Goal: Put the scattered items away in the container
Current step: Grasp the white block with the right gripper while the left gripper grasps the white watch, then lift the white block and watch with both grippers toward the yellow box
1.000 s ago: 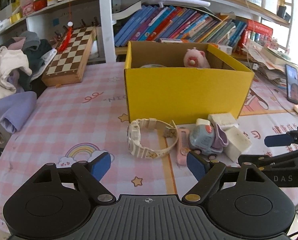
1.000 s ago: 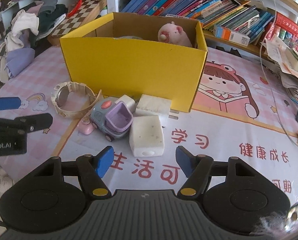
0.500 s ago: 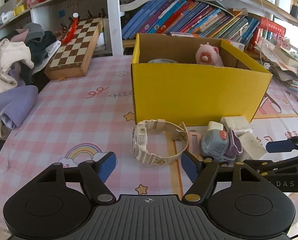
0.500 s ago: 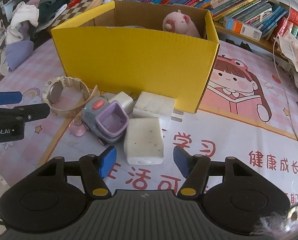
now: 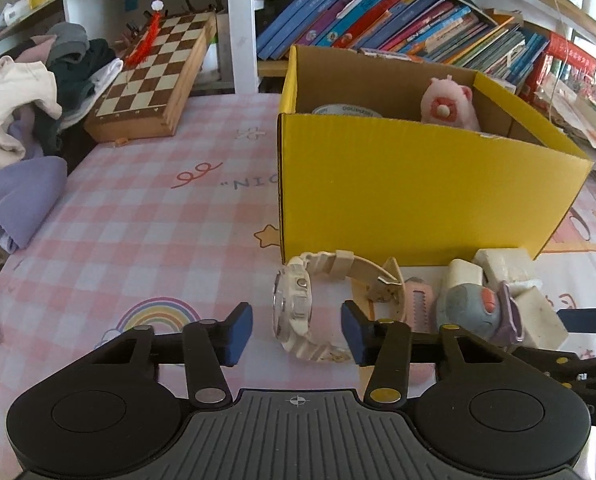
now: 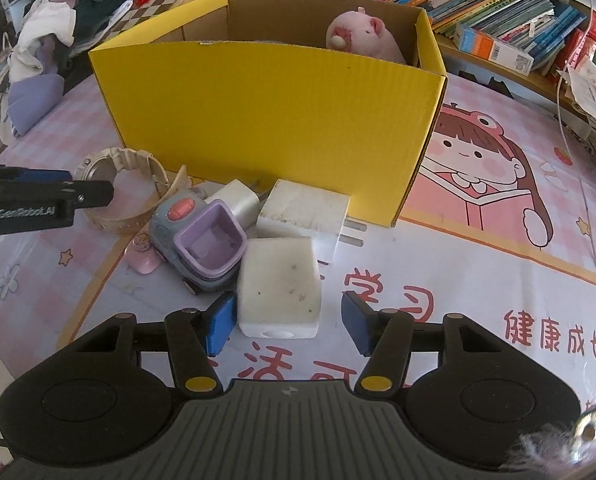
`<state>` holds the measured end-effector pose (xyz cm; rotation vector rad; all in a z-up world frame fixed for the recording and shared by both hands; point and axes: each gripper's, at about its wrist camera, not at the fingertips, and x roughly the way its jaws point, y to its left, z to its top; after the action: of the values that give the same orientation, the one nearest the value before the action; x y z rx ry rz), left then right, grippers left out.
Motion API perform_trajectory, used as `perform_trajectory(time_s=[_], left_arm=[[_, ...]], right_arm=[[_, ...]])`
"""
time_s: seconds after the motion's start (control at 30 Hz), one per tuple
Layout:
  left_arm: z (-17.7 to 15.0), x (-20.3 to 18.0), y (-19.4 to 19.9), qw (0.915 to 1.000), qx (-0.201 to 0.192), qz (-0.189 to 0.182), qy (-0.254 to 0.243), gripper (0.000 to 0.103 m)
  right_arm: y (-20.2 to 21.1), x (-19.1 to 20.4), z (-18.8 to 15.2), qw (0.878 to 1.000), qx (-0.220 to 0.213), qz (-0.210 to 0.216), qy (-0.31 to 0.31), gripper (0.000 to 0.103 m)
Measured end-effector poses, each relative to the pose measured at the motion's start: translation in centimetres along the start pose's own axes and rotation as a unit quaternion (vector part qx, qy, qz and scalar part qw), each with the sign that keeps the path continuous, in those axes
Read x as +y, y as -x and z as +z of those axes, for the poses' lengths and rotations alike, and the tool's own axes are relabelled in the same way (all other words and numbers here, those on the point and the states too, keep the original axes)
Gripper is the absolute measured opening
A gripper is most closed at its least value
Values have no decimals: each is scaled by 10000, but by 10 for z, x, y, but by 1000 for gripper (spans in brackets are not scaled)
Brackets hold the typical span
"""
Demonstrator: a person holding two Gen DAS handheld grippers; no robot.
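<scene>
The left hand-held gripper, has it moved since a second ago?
Yes. The left hand-held gripper moved forward toward the yellow box; its closing jaws now straddle the watch.

Cream watch (image 5: 294, 308), toy truck (image 6: 202, 240), chargers (image 6: 278, 284) beside yellow box (image 6: 274, 120).

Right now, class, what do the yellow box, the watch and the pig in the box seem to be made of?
Box: corrugated cardboard, matt yellow outside and brown inside; fine ribs show on its wall.
Watch: cream strap, probably moulded plastic or rubber with a slight sheen; clear face, glass or plastic.
Pig: pink plush, soft and fuzzy in outline.
</scene>
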<state>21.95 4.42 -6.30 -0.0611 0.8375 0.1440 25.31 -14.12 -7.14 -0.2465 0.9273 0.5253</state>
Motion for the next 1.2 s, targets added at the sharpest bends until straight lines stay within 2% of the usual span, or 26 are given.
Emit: perform_trajectory(time_s=[0.2, 0.27, 0.43, 0.8, 1.2], left_arm=[[0, 1, -8, 9999, 104, 20, -11, 33], [-1, 1, -9, 9999, 127, 15, -22, 23], [-2, 3, -9, 9999, 124, 18, 28, 17], [-7, 21, 4, 9986, 113, -154, 502, 16], [-12, 28, 37, 9984, -189, -326, 416, 16]], right_arm=[[-5, -1, 2, 10000, 52, 65, 27, 53], [-6, 0, 2, 9999, 65, 124, 35, 46], [-5, 0, 2, 9998, 54, 182, 58, 39], [13, -7, -3, 9998, -89, 74, -184, 35], [39, -4, -13, 9990, -284, -94, -345, 35]])
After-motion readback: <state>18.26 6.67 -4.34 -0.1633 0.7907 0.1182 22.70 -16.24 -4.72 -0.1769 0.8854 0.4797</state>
